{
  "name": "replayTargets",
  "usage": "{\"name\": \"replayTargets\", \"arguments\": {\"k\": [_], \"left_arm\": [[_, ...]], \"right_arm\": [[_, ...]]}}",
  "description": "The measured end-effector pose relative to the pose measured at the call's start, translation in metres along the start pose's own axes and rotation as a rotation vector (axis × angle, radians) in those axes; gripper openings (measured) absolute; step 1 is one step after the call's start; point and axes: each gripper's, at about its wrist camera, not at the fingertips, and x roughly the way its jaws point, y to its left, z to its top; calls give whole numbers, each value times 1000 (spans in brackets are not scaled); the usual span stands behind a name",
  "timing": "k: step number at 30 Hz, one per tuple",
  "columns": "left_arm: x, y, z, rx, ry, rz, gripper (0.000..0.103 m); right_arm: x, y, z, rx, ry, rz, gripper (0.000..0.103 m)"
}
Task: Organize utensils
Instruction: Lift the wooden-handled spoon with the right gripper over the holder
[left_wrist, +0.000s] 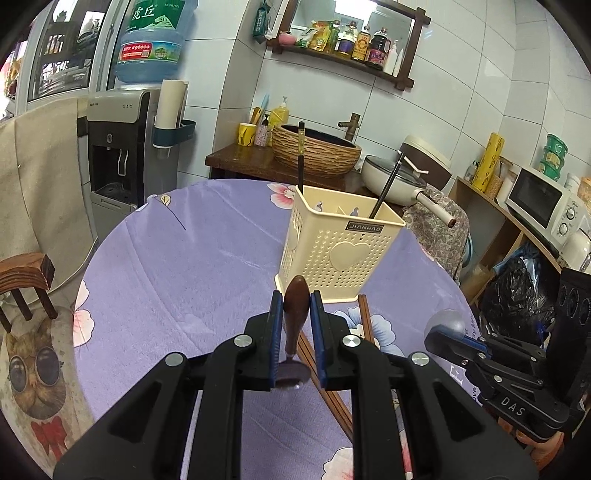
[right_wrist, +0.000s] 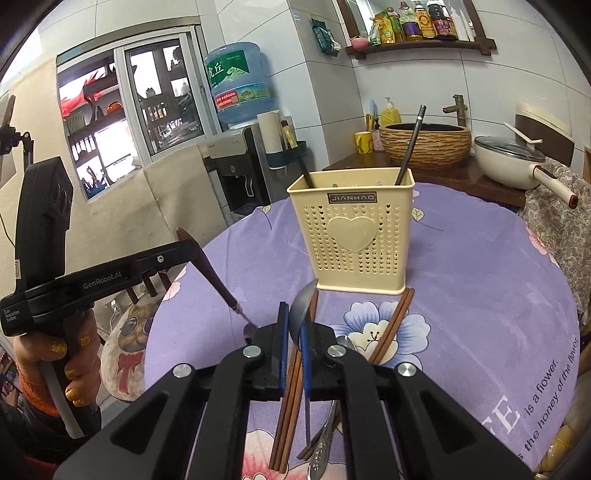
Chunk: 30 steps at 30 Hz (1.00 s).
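A cream perforated utensil holder (left_wrist: 340, 247) (right_wrist: 354, 236) stands on the round purple floral table (left_wrist: 177, 266). Two dark sticks (left_wrist: 388, 184) lean inside it. My left gripper (left_wrist: 296, 308) is shut on a wooden-handled spoon (left_wrist: 295, 314), handle tip up and small bowl hanging down, just short of the holder. From the right wrist view the left gripper (right_wrist: 192, 247) is at the left, above the table edge. My right gripper (right_wrist: 293, 325) is shut on a metal spoon (right_wrist: 303, 308), bowl uppermost. Brown chopsticks (right_wrist: 290, 398) lie under it, and another pair (right_wrist: 393, 321) lies by the holder's base.
More metal cutlery (right_wrist: 321, 450) lies on the near table. Behind the table are a woven basin (left_wrist: 317, 147), a cream pan (left_wrist: 395, 181) and a water dispenser (left_wrist: 122, 147). A shelf with a microwave (left_wrist: 546, 206) is at the right, and a cat-print cushion (left_wrist: 33, 369) at the left.
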Motion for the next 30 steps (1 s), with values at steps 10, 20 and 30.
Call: {"name": "replayTargets", "arguments": {"k": [10,20,30], "left_arm": [[-5,-8,30,36,-37,-32,15],[-5,-27,92,64,-96,-92,15],[-20,-65,193,114,-205,-120,15]], "right_arm": [[-4,1,25,-54,-73,10,6],[-8,-13,96,-81,-176,14,6],[-3,-28,190,-84,-316,-30,6]]}}
